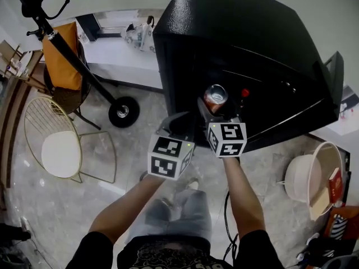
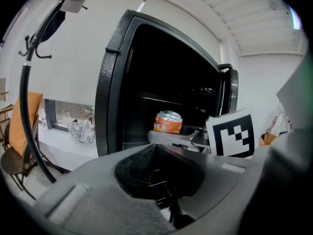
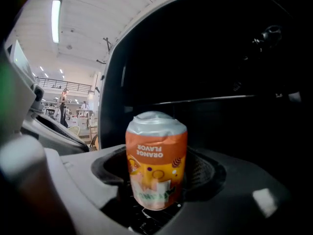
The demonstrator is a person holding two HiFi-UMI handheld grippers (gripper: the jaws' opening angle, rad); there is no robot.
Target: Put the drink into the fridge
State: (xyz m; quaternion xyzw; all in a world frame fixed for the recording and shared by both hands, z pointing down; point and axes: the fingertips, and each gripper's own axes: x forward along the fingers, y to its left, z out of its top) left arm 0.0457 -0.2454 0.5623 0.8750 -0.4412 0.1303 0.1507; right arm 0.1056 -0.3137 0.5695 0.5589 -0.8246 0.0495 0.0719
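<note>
Orange can at the open fridge (image 1: 252, 60).
The right tongs (image 3: 157, 195) squeeze a dented orange can (image 3: 156, 151), upside down. The left tongs (image 2: 157, 177) are closed and empty.

The inside of the big black fridge (image 1: 235, 27) is basically a dark hole in all three views, so what's in there can't be made out. A small red thing (image 1: 244, 93) sits just inside, right of the orange drink can with the silver top (image 1: 215, 96), but it's too small to identify. From the head view only the can's top shows, and the rest is behind the right gripper (image 1: 215, 110). In the left gripper view that gripper's grey jaw covers the can's bottom. The black coat stand (image 1: 67, 55) gets cut off at the top edge. The people (image 3: 64, 101) far left in the right gripper view are just specks.
</note>
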